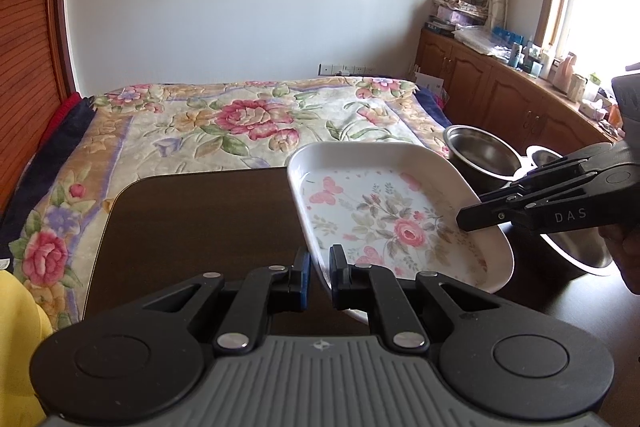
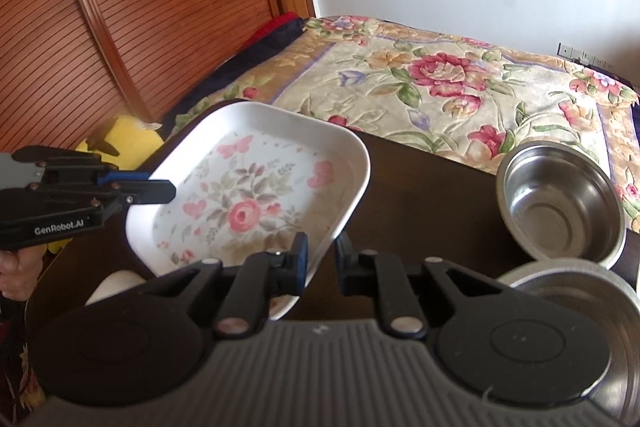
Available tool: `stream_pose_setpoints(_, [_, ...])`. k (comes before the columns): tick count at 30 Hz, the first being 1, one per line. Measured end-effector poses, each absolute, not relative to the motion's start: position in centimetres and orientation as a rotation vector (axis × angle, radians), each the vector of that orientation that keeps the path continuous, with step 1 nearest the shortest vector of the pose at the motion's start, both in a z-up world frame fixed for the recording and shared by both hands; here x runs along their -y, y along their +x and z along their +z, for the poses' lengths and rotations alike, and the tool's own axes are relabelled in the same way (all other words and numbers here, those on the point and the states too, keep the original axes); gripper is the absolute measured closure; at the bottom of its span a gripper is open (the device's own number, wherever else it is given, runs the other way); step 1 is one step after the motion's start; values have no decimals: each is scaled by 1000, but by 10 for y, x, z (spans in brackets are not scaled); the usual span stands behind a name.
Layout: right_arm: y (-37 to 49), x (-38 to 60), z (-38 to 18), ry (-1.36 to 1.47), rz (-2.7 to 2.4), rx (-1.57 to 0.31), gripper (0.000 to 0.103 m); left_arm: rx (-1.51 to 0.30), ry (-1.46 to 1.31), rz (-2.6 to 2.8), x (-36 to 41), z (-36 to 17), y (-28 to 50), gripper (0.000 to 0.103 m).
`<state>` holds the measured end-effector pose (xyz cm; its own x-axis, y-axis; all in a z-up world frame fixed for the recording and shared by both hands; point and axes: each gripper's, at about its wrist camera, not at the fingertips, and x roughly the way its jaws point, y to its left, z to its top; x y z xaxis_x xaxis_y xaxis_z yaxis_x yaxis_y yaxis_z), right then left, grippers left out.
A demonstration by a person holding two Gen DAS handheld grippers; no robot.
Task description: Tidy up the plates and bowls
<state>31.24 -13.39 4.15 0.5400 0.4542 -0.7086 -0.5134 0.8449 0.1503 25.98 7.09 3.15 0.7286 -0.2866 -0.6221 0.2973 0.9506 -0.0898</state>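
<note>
Glossy white floral plate (image 1: 384,211), shiny metal bowl (image 2: 560,203), dark smooth wood table (image 1: 200,227), plush quilted blanket (image 1: 240,119).

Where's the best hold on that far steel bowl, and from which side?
Take the steel bowl by its thin rim, one tong finger inside and one outside, coming from above on the near side. It sits upright, open and empty on the dark table, and its sloped wall gives a poor side pinch.

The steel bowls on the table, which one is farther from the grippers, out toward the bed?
The deeper steel bowl near the table's far edge by the floral bed. The other steel bowl sits closer, partly hidden under the right gripper.
</note>
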Motion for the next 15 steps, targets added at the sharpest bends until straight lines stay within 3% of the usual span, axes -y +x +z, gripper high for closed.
stream_pose_setpoints(15, [258,139,44,-86,596,-782,86,-651,2,-331,-71,30,198,92])
